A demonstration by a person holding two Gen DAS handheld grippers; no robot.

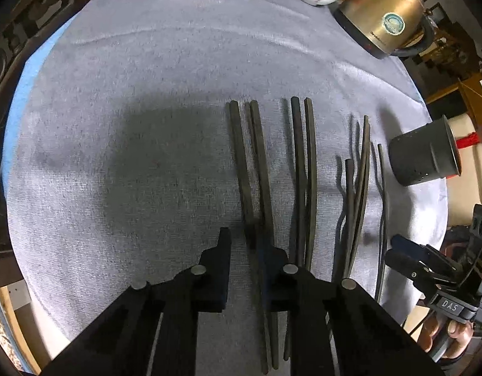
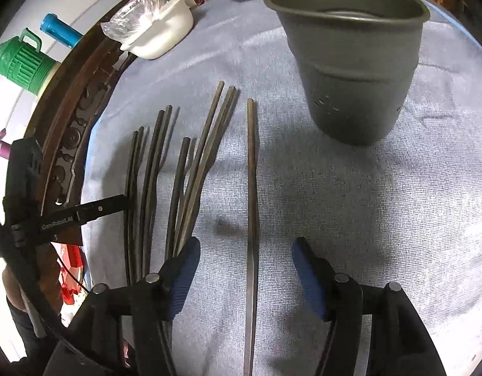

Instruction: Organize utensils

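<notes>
While upright, grey holder (image 2: pixel 350 62) shows no chopsticks

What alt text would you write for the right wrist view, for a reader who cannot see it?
The right gripper hangs open over a grey cloth, with one dark chopstick lying on the cloth between its blue-padded fingers, apparently untouched. More chopsticks lie fanned out to the left, and a grey perforated holder stands upright beyond.
</notes>
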